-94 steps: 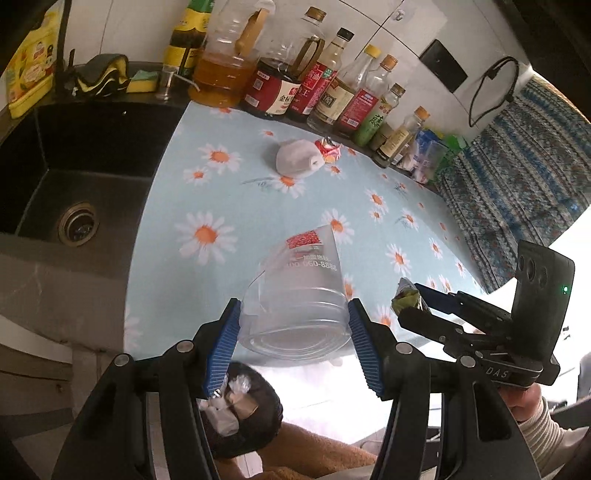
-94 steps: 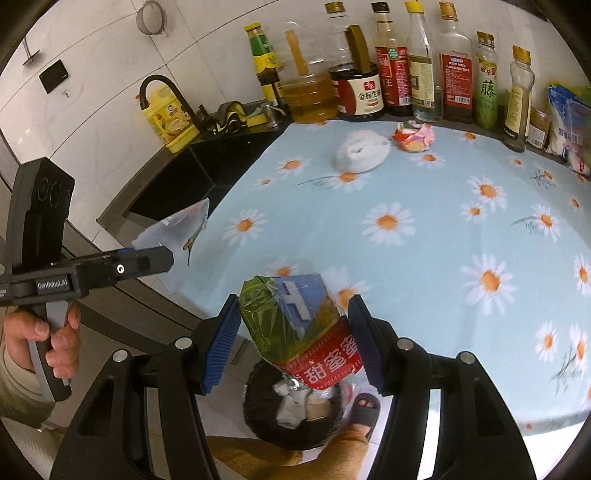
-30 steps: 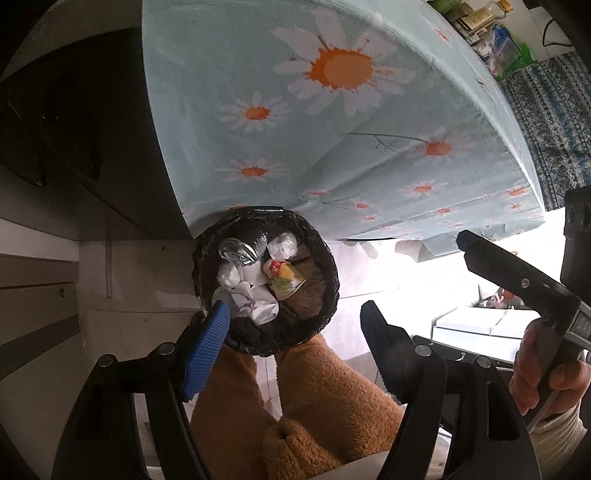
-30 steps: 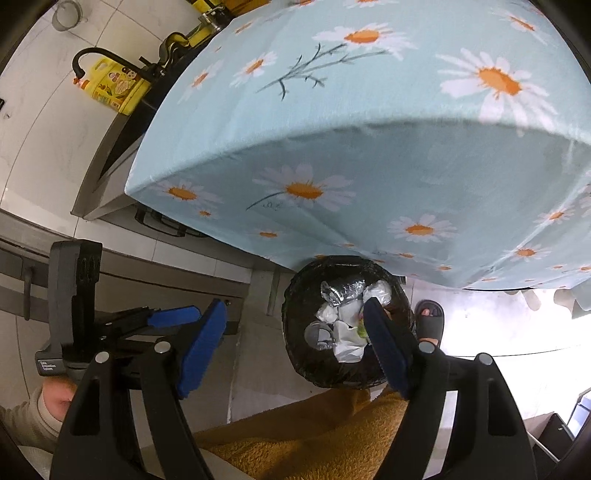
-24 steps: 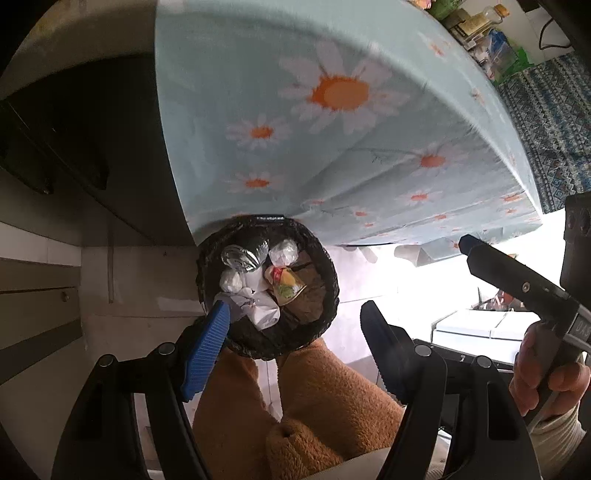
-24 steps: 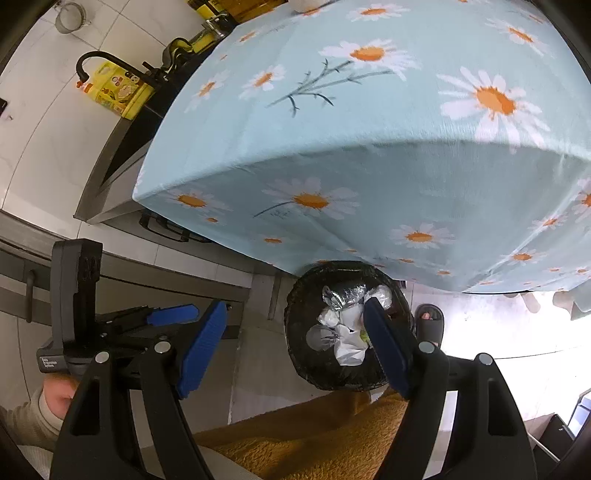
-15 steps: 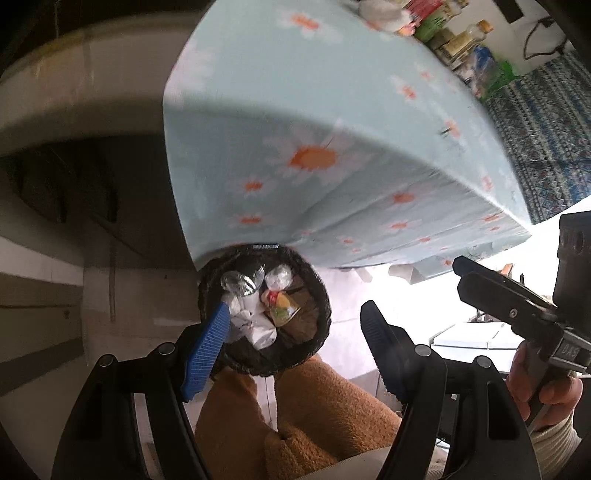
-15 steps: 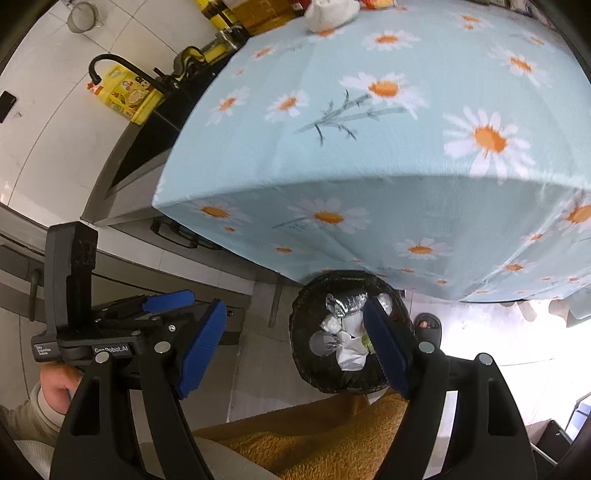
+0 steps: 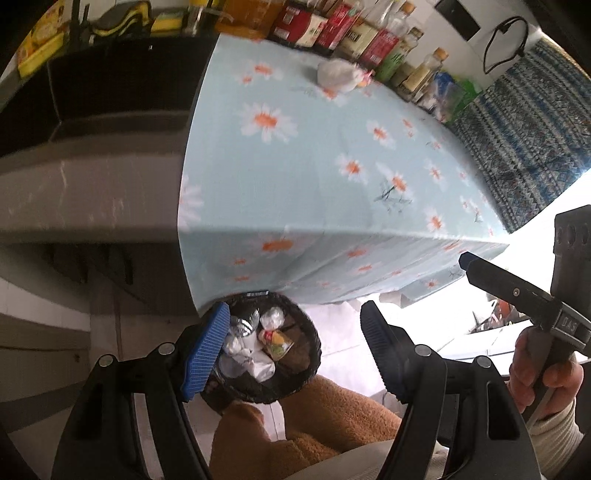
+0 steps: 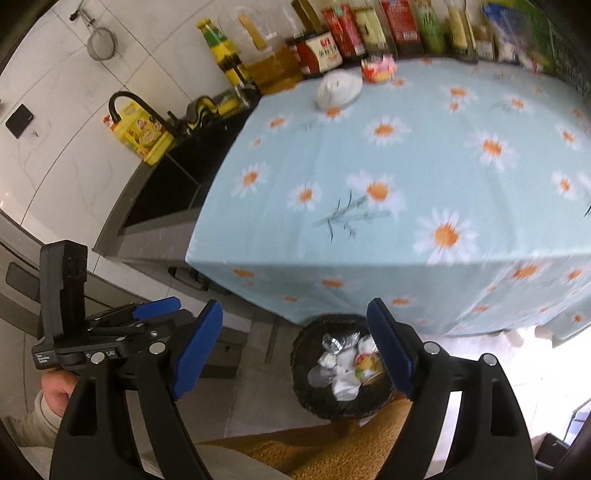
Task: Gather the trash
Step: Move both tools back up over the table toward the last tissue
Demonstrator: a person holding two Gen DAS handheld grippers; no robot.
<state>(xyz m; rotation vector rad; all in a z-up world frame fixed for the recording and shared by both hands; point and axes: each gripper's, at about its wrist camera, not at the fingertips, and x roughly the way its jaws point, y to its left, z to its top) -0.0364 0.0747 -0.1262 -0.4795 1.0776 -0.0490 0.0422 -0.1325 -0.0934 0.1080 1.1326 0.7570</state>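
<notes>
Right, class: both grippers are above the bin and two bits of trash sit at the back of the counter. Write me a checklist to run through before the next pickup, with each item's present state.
1. Left gripper empty: ok, nothing between its pads.
2. Right gripper empty: ok, its jaws are opening with nothing between them.
3. Earlier trash landed inside the bin: ok, wrappers and foil lie within its rim.
4. White crumpled wad still to collect: ok, it sits on the tablecloth near the bottles.
5. Red-and-yellow wrapper reachable: cannot tell, it lies just before the bottle row.
6. Bin has room: ok, contents sit below the rim.
</notes>
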